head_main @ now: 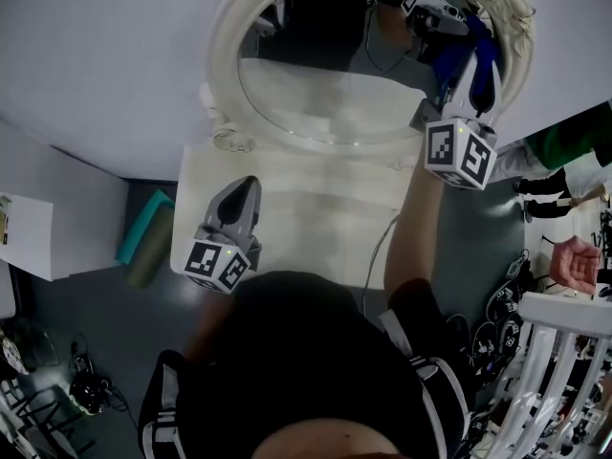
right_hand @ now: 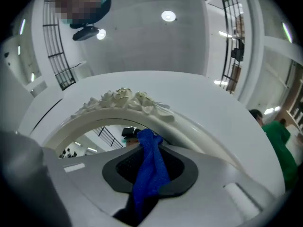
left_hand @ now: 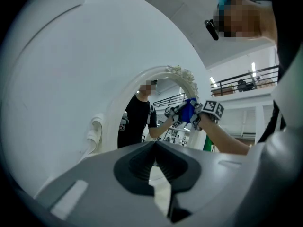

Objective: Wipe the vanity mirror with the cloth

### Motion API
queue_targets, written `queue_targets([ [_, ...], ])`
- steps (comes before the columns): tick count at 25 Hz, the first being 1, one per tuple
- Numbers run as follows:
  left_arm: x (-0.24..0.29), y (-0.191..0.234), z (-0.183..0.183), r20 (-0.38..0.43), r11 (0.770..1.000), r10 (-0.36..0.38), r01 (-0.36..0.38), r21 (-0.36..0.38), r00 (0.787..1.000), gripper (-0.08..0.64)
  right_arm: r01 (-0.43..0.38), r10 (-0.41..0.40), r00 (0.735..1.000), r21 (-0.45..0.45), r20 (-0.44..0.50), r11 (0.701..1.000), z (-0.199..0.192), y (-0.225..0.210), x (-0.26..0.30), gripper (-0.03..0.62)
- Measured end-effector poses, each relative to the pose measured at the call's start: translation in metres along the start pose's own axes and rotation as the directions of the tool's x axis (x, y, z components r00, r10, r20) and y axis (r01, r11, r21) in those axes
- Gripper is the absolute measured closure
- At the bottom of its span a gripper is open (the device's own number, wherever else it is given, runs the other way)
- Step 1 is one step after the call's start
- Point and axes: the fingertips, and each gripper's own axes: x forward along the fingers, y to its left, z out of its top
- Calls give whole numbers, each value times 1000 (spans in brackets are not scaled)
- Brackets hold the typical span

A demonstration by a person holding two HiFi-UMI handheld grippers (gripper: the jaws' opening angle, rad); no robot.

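Observation:
The oval vanity mirror (head_main: 325, 75) in its white ornate frame (head_main: 225, 46) stands at the back of a white vanity top (head_main: 316, 204). My right gripper (head_main: 481, 63) is shut on a blue cloth (head_main: 488, 76), held against the mirror's upper right rim. In the right gripper view the cloth (right_hand: 150, 171) hangs between the jaws just below the frame's carved crest (right_hand: 125, 98). My left gripper (head_main: 244, 194) hovers low over the vanity top, shut with nothing in it; its closed tips (left_hand: 155, 144) point at the mirror (left_hand: 158, 119).
A teal box (head_main: 143, 229) lies on the floor left of the vanity. A cable (head_main: 376, 247) hangs off its front. White spindle rails (head_main: 555, 352) stand at the lower right, with a person in green (head_main: 574, 142) and a hand (head_main: 577, 262) nearby.

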Motion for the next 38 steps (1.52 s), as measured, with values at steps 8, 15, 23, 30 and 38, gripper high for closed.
queue_targets([
  [8, 1, -2, -1, -6, 1000, -2, 2, 3, 1000, 549, -209, 240, 971, -480, 2, 852, 11, 70, 6, 531],
  [15, 5, -8, -6, -21, 1000, -8, 8, 5, 1000, 549, -382, 361, 916, -653, -174, 654, -54, 108, -30, 531],
  [23, 9, -10, -17, -43, 1000, 8, -8, 5, 999, 549, -579, 478, 811, -579, -338, 573, -192, 122, -122, 532],
  [30, 6, -13, -23, -67, 1000, 13, -13, 8, 998, 549, -737, 519, 666, -363, -536, 570, -304, 142, -197, 532],
  [38, -4, -16, -17, -60, 1000, 16, -14, 27, 998, 549, -749, 549, 576, -123, -605, 651, -341, 161, -219, 534],
])
